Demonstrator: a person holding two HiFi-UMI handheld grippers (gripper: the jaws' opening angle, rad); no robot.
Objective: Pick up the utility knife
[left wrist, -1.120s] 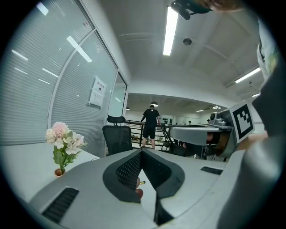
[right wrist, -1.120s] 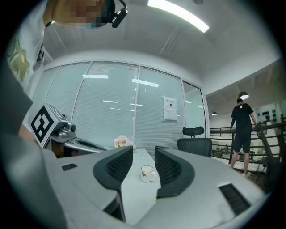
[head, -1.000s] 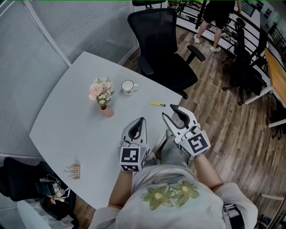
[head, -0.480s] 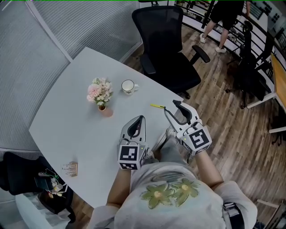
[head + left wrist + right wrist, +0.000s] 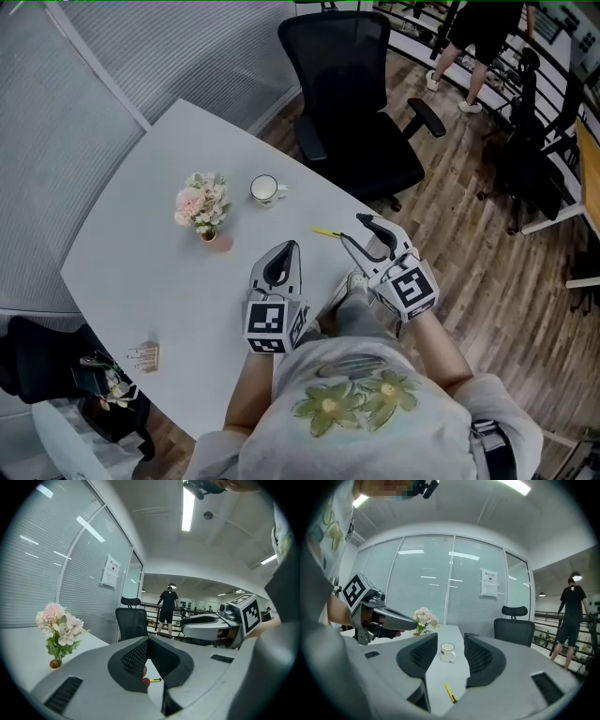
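Observation:
The yellow utility knife [image 5: 326, 232] lies flat on the white table [image 5: 141, 216] near its right edge. My right gripper [image 5: 358, 234] hovers just right of the knife, open, with nothing between its fingers. In the right gripper view the knife [image 5: 450, 692] lies on the table below and ahead of the open right gripper [image 5: 450, 639]. My left gripper [image 5: 291, 249] hangs over the table left of the knife, shut and holding nothing. Its own view shows the left gripper [image 5: 148, 640] with tips touching and the knife [image 5: 156, 680] beyond them.
A white mug [image 5: 265, 189] and a small pot of pink flowers [image 5: 202, 204] stand further back on the table. A small brown object [image 5: 145, 356] lies at the near left edge. A black office chair [image 5: 352, 94] stands beyond the table. A person [image 5: 473, 37] stands far back.
Both grippers have edged forward over the table, the right one closing in beside the knife. The knife, mug and flowers have not moved.

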